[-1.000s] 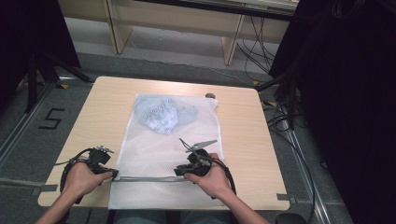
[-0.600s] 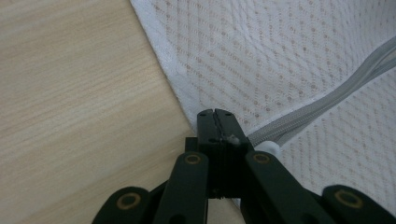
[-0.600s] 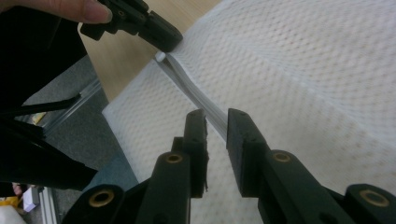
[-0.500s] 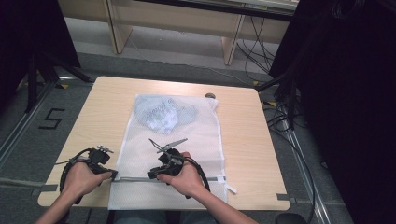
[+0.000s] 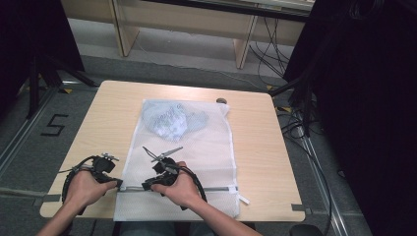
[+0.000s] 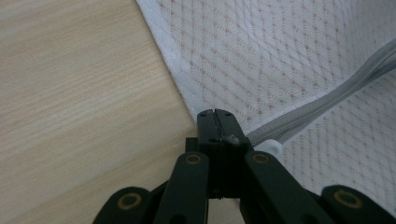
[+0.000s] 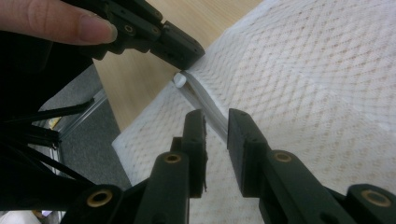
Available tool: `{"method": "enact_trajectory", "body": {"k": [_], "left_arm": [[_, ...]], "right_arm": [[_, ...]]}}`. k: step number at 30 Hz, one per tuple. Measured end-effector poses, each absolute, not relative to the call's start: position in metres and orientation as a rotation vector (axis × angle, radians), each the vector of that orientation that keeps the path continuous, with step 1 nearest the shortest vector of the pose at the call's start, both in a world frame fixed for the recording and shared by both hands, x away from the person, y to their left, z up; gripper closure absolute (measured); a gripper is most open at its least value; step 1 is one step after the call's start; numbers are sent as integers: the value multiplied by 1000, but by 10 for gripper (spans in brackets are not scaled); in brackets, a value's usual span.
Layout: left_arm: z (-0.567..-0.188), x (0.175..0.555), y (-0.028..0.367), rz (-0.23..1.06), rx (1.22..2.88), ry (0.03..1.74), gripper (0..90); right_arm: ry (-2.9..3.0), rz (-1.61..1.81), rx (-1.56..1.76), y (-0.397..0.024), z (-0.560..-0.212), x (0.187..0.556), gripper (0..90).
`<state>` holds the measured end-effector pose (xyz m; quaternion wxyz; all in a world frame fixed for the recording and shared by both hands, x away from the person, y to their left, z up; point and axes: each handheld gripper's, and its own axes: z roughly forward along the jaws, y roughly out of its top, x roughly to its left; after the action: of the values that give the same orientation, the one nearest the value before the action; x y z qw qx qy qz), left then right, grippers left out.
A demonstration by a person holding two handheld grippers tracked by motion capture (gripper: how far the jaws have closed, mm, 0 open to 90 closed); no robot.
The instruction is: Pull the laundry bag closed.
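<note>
Pinching the mesh bag's zipper end, the left hand-held gripper anchors it while the right hand-held gripper, jaws apart, straddles the zipper, probably sliding it.

- High view: even overhead light on the table, soft shadows, surroundings dark, slightly soft overall.
- Gripper views: bright, no glare; mesh bag ahead of jaws sharp, near linkages slightly blurred.
</note>
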<state>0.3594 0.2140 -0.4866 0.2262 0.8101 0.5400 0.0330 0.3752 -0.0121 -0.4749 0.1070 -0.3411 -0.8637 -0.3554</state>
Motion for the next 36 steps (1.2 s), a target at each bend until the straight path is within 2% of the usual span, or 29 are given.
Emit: {"method": "enact_trajectory", "body": {"k": [21,24,36], "left_arm": [[-490,361,215,54,2199,1517,898],[-489,363,220,57,2249,1466,898],[-491,364,220,40,2222,1472,899]], "right_arm": [[-2470,-1056,-980,29,-488,381,776],[-2468,-1048,-990,34,-491,382,774],[-2435,-1021,-995,45,-498,383,768]]}}
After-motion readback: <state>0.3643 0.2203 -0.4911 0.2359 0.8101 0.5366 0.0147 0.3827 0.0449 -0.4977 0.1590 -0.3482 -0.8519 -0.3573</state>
